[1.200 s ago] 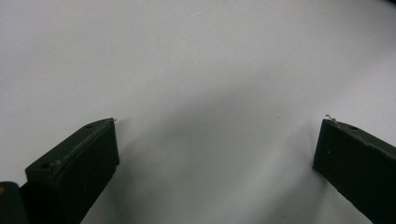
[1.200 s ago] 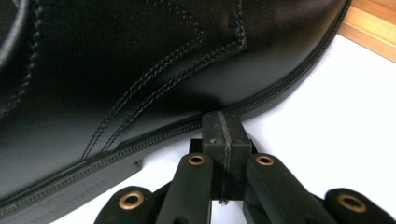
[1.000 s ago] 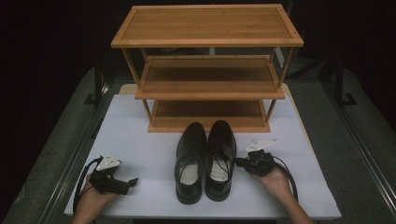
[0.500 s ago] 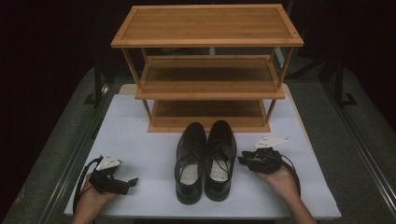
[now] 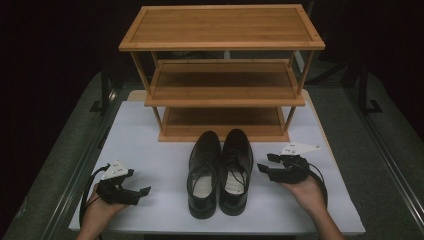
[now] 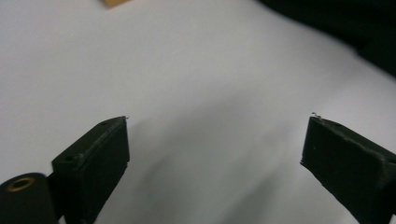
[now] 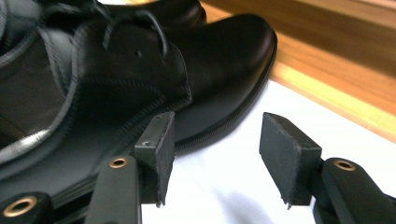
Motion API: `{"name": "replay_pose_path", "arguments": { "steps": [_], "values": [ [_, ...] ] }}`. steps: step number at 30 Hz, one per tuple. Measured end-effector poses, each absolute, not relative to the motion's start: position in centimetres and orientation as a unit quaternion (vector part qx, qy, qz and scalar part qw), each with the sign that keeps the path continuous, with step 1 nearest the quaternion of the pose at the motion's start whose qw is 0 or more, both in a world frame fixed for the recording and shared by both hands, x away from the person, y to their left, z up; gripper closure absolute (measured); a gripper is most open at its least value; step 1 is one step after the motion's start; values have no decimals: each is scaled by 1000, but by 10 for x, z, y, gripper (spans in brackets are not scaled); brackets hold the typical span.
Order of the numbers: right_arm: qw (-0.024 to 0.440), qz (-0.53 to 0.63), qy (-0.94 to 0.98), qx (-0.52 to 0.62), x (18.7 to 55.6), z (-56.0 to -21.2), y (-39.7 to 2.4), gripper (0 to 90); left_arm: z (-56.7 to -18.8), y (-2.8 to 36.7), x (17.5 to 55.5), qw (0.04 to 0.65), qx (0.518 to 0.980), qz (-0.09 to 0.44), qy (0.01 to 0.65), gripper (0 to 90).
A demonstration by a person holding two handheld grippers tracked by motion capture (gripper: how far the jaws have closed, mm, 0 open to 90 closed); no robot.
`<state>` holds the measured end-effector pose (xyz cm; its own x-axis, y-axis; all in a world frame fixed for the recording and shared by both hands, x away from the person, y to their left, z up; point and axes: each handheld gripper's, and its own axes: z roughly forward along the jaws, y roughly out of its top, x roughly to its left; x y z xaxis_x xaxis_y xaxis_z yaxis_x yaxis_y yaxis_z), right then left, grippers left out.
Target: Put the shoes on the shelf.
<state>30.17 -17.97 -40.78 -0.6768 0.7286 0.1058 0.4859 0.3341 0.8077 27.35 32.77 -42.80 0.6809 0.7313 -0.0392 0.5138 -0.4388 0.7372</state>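
Shoes (image 5: 219,172), a black pair, are set side by side before the bamboo rack (image 5: 222,80). The right gripper (image 5: 272,169), jaws just parted and empty, is apparently best closed on the nearer shoe's collar; the left gripper (image 5: 134,192) is held released, apart.

Background stuff: a three-shelf bamboo rack (image 5: 222,25) stands straight past the right gripper (image 5: 265,162), close ahead of its tips, and further off from the left gripper (image 5: 139,181), ahead and toward its right. A white board (image 5: 150,145) lies flat under both of them. Grey matting (image 5: 55,165) runs outside each gripper, with a black stand (image 5: 104,92) out beyond the left one.
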Motion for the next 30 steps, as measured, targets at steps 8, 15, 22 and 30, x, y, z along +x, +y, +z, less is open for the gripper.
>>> {"name": "replay_pose_path", "arguments": {
  "steps": [8, 15, 22, 30],
  "values": [
    [130, 467, 794, 367, 294, -388, -175, 461, -400, 296, 278, 405, 837, 131, 343, 146],
    [131, 472, 793, 361, 293, -374, -167, 498, -373, 268, 295, 425, 839, 119, 317, 250],
    [126, 467, 803, 349, 298, -361, -155, 493, -349, 242, 314, 422, 851, 119, 289, 330],
    [109, 465, 813, 333, 303, -355, -137, 492, -344, 213, 325, 432, 858, 101, 260, 333]
  ]
}}
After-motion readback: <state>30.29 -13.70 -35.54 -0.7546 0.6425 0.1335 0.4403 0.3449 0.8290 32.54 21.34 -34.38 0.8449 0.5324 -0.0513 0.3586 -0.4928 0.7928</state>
